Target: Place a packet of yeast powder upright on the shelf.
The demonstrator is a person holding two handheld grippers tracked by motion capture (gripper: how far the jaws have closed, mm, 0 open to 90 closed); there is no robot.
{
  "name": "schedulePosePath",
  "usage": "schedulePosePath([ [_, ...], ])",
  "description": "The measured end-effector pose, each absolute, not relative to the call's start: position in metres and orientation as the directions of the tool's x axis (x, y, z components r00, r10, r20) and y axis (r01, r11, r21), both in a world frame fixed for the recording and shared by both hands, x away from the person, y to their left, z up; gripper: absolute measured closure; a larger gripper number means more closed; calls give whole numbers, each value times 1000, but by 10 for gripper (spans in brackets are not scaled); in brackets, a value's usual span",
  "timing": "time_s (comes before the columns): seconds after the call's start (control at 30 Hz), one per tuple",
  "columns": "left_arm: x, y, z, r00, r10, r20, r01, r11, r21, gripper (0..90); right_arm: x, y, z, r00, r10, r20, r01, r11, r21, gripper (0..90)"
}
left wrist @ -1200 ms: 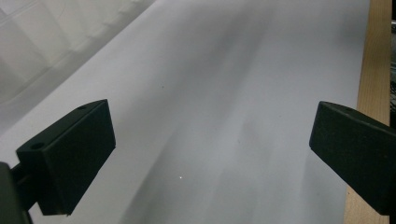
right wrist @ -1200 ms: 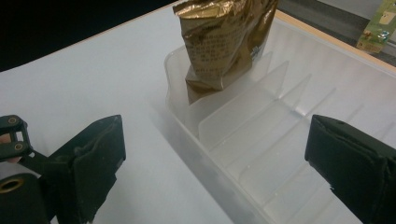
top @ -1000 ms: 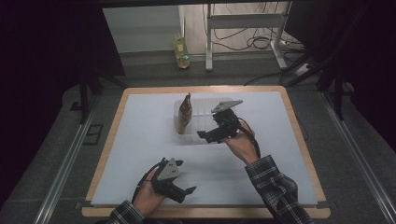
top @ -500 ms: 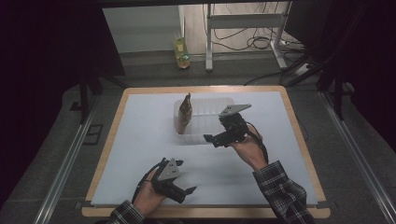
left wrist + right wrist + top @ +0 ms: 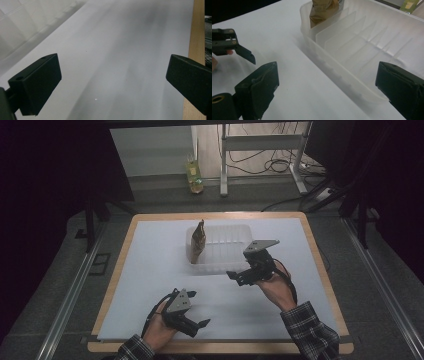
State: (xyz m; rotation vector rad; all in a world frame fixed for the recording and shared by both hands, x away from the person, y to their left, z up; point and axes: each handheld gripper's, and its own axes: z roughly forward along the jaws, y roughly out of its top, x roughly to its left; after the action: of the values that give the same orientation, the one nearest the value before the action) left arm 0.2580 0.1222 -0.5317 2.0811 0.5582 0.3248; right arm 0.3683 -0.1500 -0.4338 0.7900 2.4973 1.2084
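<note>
Now R gripper [image 5: 234,277] beside tray [image 5: 235,236].

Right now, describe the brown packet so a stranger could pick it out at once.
On the white-topped table sits a clear plastic tray split by thin dividers. The brown packet stands upright in the tray's leftmost slot in the high view. It is the one dark, shiny thing in an otherwise bare tray.

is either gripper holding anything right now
Nothing is held: left gripper and right gripper are both open, near the clear plastic divided tray.
</note>
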Motion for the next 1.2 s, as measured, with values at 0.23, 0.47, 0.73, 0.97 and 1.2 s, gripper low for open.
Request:
schedulePosePath([
  [0.23,260,125,-532,858,514,-19,280,-436,855,0,359,-159,-440,-819,574,-2,358,513,780,47],
  [0.47,261,126,-532,857,516,-18,282,-439,853,0,352,-166,-446,-814,581,-14,361,525,770,34],
  [0.73,261,125,-533,854,519,-14,286,-447,847,0,344,-175,-450,-818,573,-50,340,551,762,0],
  [0.97,261,125,-533,854,520,-10,285,-452,845,0,335,-184,-447,-814,578,-59,332,547,768,0],
  [1.2,261,125,-533,854,521,-10,285,-452,845,0,325,-195,-445,-812,581,-56,331,539,774,0],
])
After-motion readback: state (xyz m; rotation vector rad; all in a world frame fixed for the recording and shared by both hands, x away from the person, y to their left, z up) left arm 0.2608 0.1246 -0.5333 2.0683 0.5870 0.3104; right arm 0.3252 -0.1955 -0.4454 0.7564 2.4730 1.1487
